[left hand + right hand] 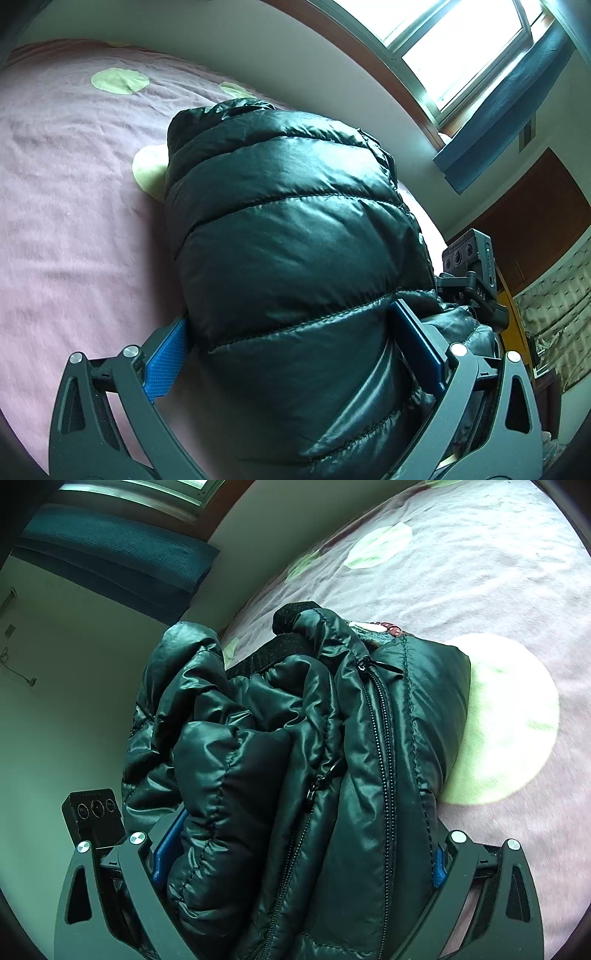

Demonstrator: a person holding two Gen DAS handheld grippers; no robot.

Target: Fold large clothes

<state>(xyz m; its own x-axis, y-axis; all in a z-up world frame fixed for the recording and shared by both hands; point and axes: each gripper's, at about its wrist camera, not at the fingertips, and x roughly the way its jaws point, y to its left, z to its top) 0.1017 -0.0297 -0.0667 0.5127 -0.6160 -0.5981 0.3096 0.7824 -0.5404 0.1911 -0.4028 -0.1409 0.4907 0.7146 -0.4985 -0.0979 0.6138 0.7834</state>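
Note:
A shiny dark green quilted puffer jacket [295, 229] fills the middle of the left wrist view, bunched thick between my blue-padded fingers. My left gripper [291, 347] is shut on the jacket, its jaws held wide by the padding. In the right wrist view the same jacket [295, 746] shows its black zipper [384, 746] and collar. My right gripper [299, 849] is shut on the jacket's folded bulk. The jacket's far end rests on the pink bedsheet [74, 206]. The other gripper's camera block shows at the jacket's edge in each view [471, 258] [94, 814].
The bed is covered by a pink sheet with pale green dots [509, 716]. A white wall [66, 709], a window [465, 48] with a blue blind [506, 110], and a brown wooden door [535, 221] lie beyond the bed.

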